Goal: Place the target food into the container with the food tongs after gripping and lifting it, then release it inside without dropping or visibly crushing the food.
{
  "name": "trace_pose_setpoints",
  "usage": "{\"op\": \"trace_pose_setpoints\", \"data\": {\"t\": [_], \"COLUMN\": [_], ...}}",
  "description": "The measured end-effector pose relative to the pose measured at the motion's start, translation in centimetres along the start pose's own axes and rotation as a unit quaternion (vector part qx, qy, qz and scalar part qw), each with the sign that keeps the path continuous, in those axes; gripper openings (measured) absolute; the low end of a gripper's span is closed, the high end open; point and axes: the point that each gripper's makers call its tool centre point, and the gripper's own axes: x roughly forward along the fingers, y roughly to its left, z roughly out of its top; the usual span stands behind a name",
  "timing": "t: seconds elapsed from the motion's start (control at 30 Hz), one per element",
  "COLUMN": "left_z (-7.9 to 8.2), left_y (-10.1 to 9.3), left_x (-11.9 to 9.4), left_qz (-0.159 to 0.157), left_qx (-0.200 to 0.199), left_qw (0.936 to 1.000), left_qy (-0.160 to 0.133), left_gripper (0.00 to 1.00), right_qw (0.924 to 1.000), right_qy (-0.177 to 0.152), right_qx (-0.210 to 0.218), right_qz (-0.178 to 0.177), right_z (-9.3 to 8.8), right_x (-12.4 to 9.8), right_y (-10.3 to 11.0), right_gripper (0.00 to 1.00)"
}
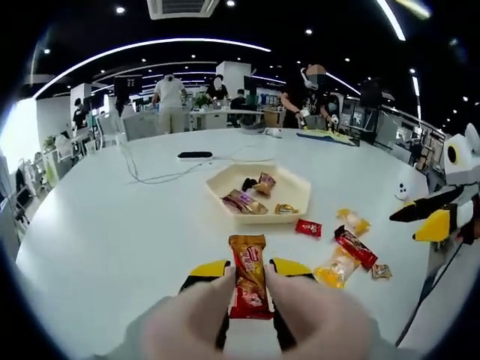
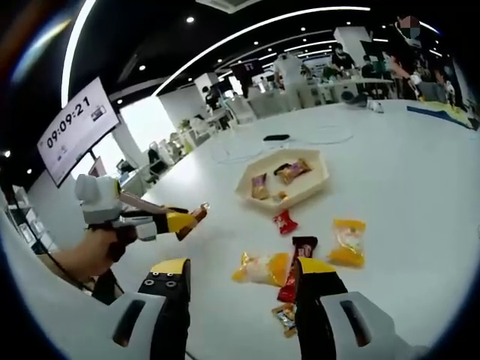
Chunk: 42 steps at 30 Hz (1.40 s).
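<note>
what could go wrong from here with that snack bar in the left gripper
1. The left gripper holds the gold and red snack bar upright between its jaws, well short of the hexagonal tray; a slack grip might drop it on the table.
2. Squeezing harder might visibly crush it.
3. The tray already holds several wrapped snacks, so a careless release could land on the rim or knock them.

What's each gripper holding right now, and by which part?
Left gripper is shut on the gold-and-red snack packet, gripped around its middle and lower part. Right gripper is open, holding nothing.
</note>
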Motion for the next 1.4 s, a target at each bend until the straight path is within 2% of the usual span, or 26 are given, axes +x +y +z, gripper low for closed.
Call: {"op": "trace_pose_setpoints", "data": {"t": [0.2,0.3,0.53,0.7,0.97,1.13,1.4], "left_z": [1.5,2.1,2.9,4.3,6.3,6.7,7.5], "left_y": [-0.2,-0.4,-1.4,-1.8,-2.6,-2.4,-2.0], "left_x": [0.3,0.3,0.3,0.6,1.3,1.8,2.8], "left_qz": [-0.008,-0.007,-0.031,-0.037,-0.050,-0.053,-0.059], "left_qx": [-0.005,0.021,0.018,0.008,0.008,0.002,0.004], "left_qw": [0.9999,0.9996,0.9993,0.9992,0.9983,0.9981,0.9976], "left_qy": [-0.012,-0.016,-0.005,-0.013,-0.027,-0.032,-0.035], "left_gripper": [0.18,0.19,0.19,0.19,0.19,0.19,0.19], "right_qw": [0.9999,0.9998,0.9994,0.9994,0.9985,0.9983,0.9973], "right_qy": [-0.014,-0.017,-0.030,-0.030,-0.053,-0.054,-0.067], "right_qx": [0.006,0.004,0.010,0.013,0.008,0.017,0.012], "right_qz": [-0.006,-0.007,-0.012,-0.006,-0.012,-0.011,-0.026], "right_z": [0.4,0.4,0.1,0.0,1.3,1.3,2.4], "right_x": [-0.4,-0.6,-1.8,-1.3,-1.4,-1.2,-1.1], "right_y": [-0.4,-0.3,-0.4,0.1,0.1,0.0,-0.9], "right_gripper": [0.56,0.56,0.57,0.56,0.57,0.59,0.60]}}
